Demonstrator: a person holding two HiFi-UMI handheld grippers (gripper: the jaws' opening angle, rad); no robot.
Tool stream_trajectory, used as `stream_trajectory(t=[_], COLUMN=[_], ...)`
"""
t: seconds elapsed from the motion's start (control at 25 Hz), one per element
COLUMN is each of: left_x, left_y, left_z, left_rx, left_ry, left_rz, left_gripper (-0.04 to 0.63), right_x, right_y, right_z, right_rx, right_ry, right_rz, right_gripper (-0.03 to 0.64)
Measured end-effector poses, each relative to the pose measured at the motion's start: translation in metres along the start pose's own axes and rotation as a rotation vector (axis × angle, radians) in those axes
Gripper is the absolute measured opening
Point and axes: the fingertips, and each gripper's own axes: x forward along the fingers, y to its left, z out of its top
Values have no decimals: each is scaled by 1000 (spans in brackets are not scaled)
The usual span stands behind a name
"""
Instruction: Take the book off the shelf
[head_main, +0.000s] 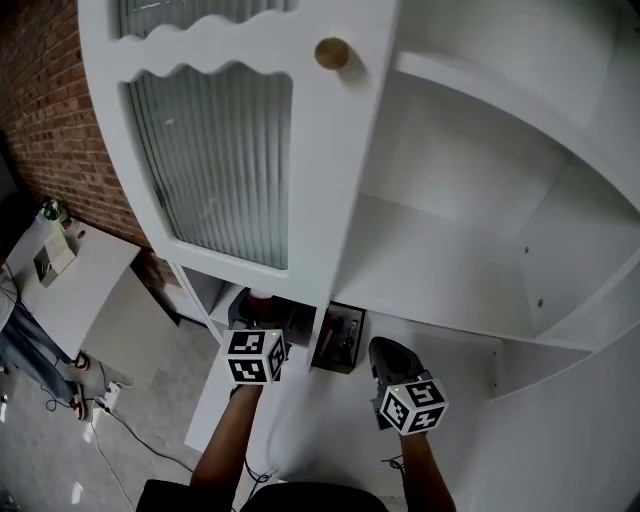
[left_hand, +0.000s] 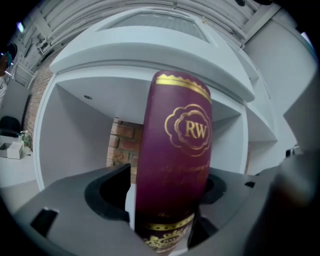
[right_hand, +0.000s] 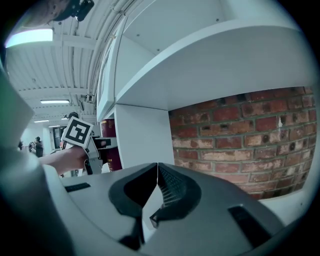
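Note:
A maroon book (left_hand: 175, 165) with gold "RW" lettering stands upright in a low compartment of the white shelf unit (left_hand: 150, 55). My left gripper (left_hand: 165, 192) is open, its jaws set wide on either side of the book's spine, with a thin gap showing on the left. In the head view this gripper (head_main: 258, 325) reaches into the bottom shelf, where a bit of the book (head_main: 260, 297) shows red. My right gripper (right_hand: 158, 172) is shut and empty, facing the neighbouring compartment. From there I see the left gripper (right_hand: 97, 146) at the book (right_hand: 107, 129).
A cabinet door of ribbed glass (head_main: 215, 160) with a round knob (head_main: 331, 53) hangs open above my left hand. A white divider (right_hand: 142, 135) separates the two compartments. Brick wall (right_hand: 235, 145) shows behind. A dark box (head_main: 340, 338) sits low down. A white table (head_main: 75, 290) stands left.

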Motion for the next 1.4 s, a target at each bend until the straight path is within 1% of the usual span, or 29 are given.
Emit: stream_trajectory(t=[0.32,0.64,0.8,0.92,1.4], left_x=[10,6,3,2,-11], left_y=[-1,4,3,1,-3], left_z=[6,6,8,8,7], left_rx=[11,41,54,64,66], left_ry=[-18,-17,-26,-29,-22], left_rz=[-9,26,45,44,47], left_gripper=[334,264,244,241,239], right_x=[7,7,6,5,-1], right_y=[-11,-13,-14,-13,-6], right_z=[-1,-5,-4,-3,0], right_rx=[2,3,4,3,0], right_ry=[14,22,20,16,7], right_rz=[-12,-13,-10,-9,2], right_gripper=[20,20,20,20,20])
